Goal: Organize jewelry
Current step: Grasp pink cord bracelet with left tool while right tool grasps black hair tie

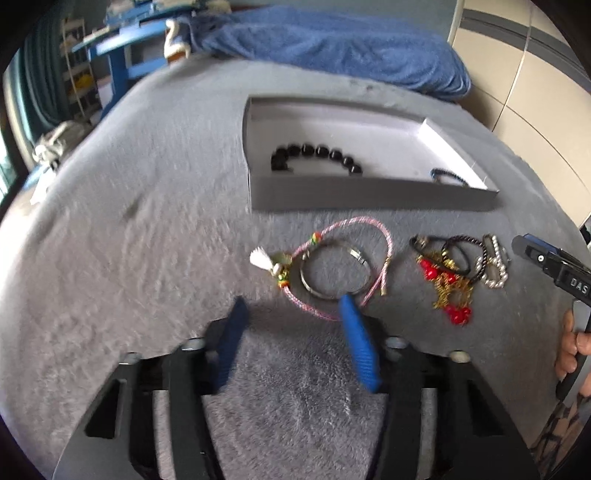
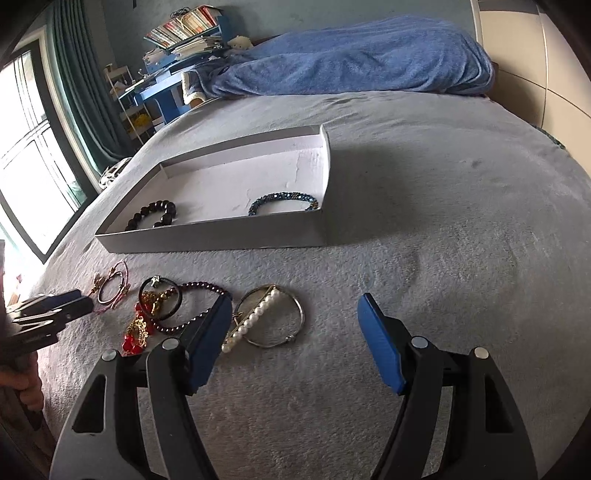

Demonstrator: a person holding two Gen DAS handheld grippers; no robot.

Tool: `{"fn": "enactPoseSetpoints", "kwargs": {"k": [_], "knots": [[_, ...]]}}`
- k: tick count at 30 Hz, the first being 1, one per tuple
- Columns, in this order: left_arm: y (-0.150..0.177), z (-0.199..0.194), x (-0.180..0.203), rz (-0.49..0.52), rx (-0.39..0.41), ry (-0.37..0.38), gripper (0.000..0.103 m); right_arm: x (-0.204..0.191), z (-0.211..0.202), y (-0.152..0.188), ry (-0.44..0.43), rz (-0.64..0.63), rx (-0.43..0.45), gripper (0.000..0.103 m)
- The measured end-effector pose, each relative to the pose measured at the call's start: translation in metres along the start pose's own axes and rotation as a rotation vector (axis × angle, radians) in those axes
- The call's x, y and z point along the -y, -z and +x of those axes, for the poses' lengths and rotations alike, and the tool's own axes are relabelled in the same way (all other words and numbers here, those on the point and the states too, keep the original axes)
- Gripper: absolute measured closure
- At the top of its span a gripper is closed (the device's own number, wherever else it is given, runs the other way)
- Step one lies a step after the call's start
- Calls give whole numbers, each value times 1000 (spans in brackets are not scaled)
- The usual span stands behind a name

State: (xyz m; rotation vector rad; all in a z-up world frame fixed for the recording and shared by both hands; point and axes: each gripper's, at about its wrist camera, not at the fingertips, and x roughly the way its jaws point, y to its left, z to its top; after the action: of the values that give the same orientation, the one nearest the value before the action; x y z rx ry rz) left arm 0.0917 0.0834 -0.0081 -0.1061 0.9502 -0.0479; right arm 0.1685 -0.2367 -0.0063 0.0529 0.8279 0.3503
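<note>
Apparently grey fleece bedspread, bedroom.

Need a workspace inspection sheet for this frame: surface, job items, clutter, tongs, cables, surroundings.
Surface: grey plush bedspread.
Job's things: shallow box holds black bead bracelet and blue bead bracelet; outside lie pink cord bracelet, silver bangle, red-gold piece, pearl piece.
Clutter: nothing seen.
Tongs: left tongs open over bedspread; right tongs open, empty.
Cables: nothing seen.
Surroundings: blue blanket, bookshelf, window.
</note>
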Motion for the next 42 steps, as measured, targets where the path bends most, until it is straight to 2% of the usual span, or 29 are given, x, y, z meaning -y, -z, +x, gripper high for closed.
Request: {"fn": "enactPoseSetpoints", "kwargs": {"k": [1, 4, 6, 8, 14, 17, 21, 25, 30, 33, 36, 38, 42], "knots": [[0, 2, -2, -17, 0, 7, 56, -1, 0, 0, -1, -2, -1, 33], [-2, 3, -8, -54, 8, 22, 67, -2, 2, 0, -6, -5, -7, 33], [-1, 2, -9, -55, 19, -1, 92, -3, 4, 0, -8, -7, -11, 33], [-2, -2, -11, -65, 33, -3, 100, -3, 4, 1, -11, -8, -13, 33], [-6, -31, -18, -83, 143, -56, 100, -5, 5, 2, -22, -20, -17, 33], [-8, -40, -22, -104, 170, -58, 100, -10, 3, 3, -38, -35, -12, 35], [-6, -37, -19, -92, 135, -60, 100, -18, 1, 4, -65, -62, -7, 36], [0, -25, -13, -66, 64, -80, 100, -24, 2, 5, -84, -77, -18, 40], [4, -14, -18, -77, 18, -128, 79, -38, 0, 2, -117, -109, 1, 42], [4, -9, -19, -81, 5, -129, 78, -56, 3, -1, -147, -150, 5, 45], [4, -7, -21, -87, 3, -124, 78, -72, 14, -3, -160, -193, -14, 52], [4, -6, -21, -89, 2, -122, 78, -79, 23, -3, -167, -208, -34, 65], [4, -4, -21, -90, 1, -121, 78, -88, 34, -7, -169, -219, -76, 83]]}}
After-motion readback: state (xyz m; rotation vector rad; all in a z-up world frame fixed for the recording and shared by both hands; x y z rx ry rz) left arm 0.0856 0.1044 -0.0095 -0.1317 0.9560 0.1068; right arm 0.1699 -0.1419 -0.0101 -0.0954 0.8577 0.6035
